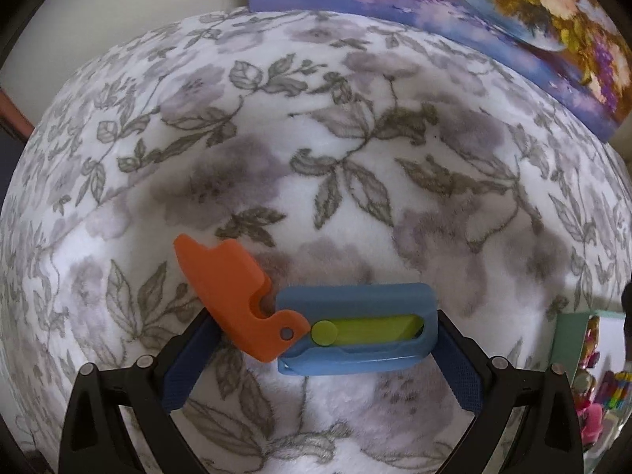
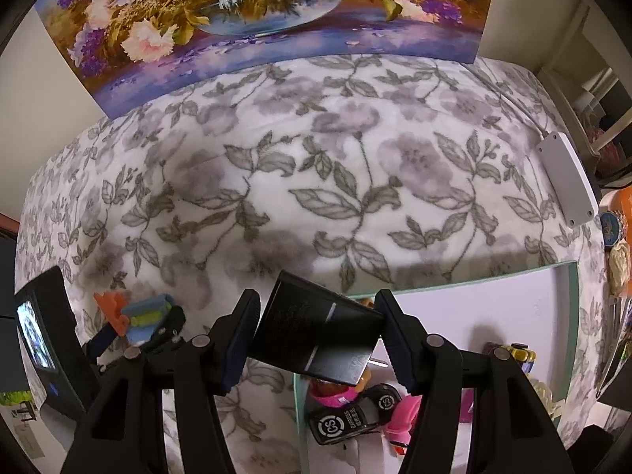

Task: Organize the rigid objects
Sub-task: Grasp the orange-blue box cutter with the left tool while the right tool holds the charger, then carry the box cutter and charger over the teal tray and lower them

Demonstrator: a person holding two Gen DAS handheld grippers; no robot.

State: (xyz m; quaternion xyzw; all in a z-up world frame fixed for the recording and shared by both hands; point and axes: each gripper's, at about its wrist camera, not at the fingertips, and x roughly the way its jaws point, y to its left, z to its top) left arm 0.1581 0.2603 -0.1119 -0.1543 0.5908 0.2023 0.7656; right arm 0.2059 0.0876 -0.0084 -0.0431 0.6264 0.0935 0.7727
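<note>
Two wrist views over a bed or table draped in a grey-and-white floral blanket [image 1: 355, 118], with a flower painting [image 2: 268, 19] propped at twelve o'clock. Starting at the left: the left gripper [image 1: 320, 339] has its blue-padded fingers closed in on a toy folding knife [image 1: 347, 331], pinching the blue handle end to end, with the orange blade [image 1: 233, 292] swung out toward ten o'clock and a lime slider along the middle; from the right wrist view the same toy shows small at nine o'clock, held above the blanket. Moving right, the right gripper [image 2: 316, 331] pinches a flat black box [image 2: 312, 335], tilted so one corner points up toward eleven o'clock, the pads gripping its opposite edges; it hangs over the near corner of a white tray with a mint-green rim [image 2: 568, 316], which spans roughly three to six o'clock and already holds a black toy car [image 2: 355, 414], something pink and other small toys (too cluttered to name). The step in hand seems to be placing the box into the tray; doing it well likely means levelling the tilt, lowering over a bare patch of tray floor away from the car, and spreading the fingers only once it rests; the left should hold its knife steady and clear of the right one's path.
</note>
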